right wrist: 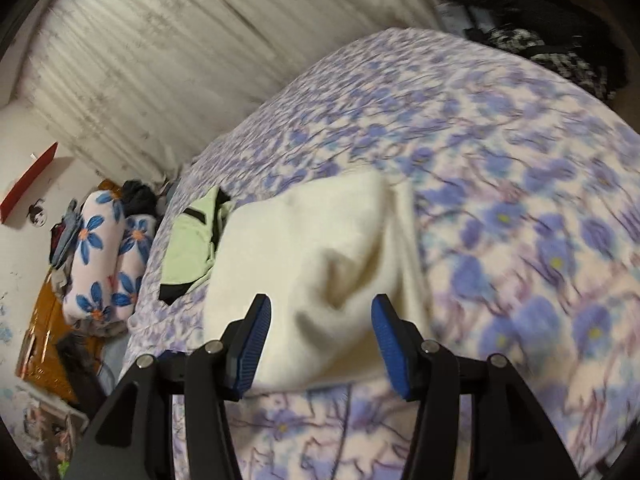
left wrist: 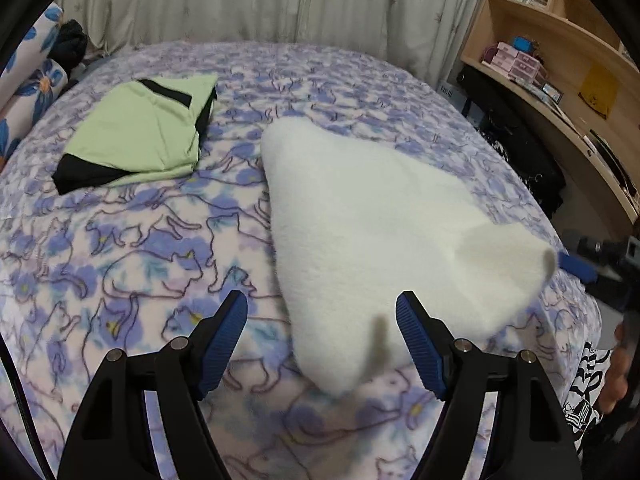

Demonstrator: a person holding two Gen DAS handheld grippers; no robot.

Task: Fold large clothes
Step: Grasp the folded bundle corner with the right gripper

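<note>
A white fleece garment (left wrist: 372, 220) lies folded on the bed, its near corner between the fingers of my open left gripper (left wrist: 322, 308). In the right wrist view the same garment (right wrist: 320, 248) lies in front of my open right gripper (right wrist: 320, 312), its near edge between the spread fingers. Neither gripper clamps the cloth. A folded green and black garment (left wrist: 140, 136) lies at the far left of the bed; it also shows in the right wrist view (right wrist: 192, 240).
The bed is covered by a purple cat-print blanket (left wrist: 132, 248). Flowered pillows (right wrist: 104, 256) lie at its head. Curtains (left wrist: 240, 0) hang behind. A wooden shelf unit (left wrist: 560, 60) with boxes stands to the right. The other gripper's blue pad (left wrist: 576, 266) shows at the right edge.
</note>
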